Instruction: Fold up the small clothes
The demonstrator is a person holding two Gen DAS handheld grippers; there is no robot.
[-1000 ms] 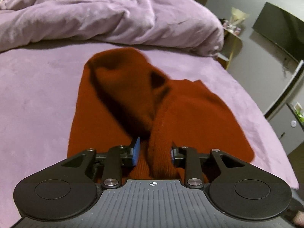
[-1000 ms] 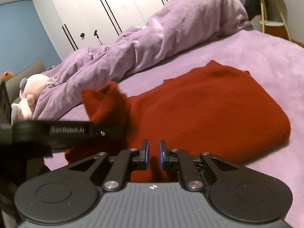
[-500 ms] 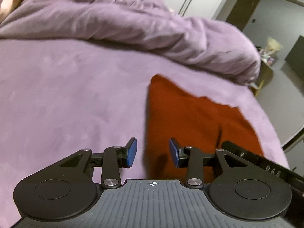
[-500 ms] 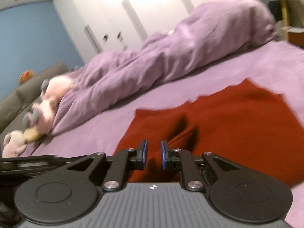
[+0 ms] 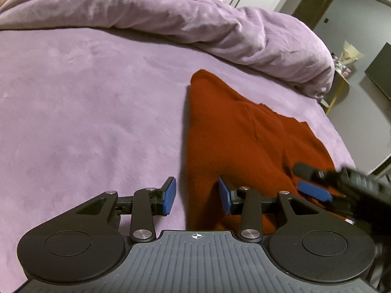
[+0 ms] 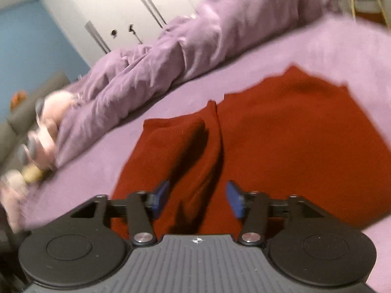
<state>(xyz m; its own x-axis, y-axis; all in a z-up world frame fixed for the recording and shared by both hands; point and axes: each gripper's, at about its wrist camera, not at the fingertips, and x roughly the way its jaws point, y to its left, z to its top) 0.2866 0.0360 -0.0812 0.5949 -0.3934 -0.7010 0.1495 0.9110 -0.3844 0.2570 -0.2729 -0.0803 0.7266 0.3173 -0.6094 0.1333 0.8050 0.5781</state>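
Sweater (image 5: 234, 141), rust-red knit, lies on the purple bedsheet (image 5: 85, 112), toward the right half of the bed as the left wrist camera sees it. Behind it a rumpled purple duvet (image 5: 171, 17) is heaped along the far side of the mattress, well apart from the knit. In the right wrist view a pink plush toy (image 6: 46, 131) sits at the left end of that duvet, blurred, with a blue wall (image 6: 31, 48) and white wardrobe doors (image 6: 136, 12) further back. Off the bed's far right corner, the left view shows a small yellow-legged side table (image 5: 342, 78) with items on it too small to name, and a dark screen (image 5: 378, 73) on the wall.

Nothing lies on the sweater apart from the tools themselves. The left gripper (image 5: 196, 196) hangs with its blue pads spread apart and nothing between them; the sweater's near left edge runs between the two pads, so one pad is over bare sheet and the other over the knit. The right gripper (image 6: 198, 197) is likewise spread wide and empty, low over the near part of the garment; it also shows, blurred, at the right edge of the left view.

The sweater is partly folded: a sleeve or side panel is laid back over the body, leaving a raised ridge and a dark crease running lengthwise. Its left edge is straight, and the far end comes to a point.
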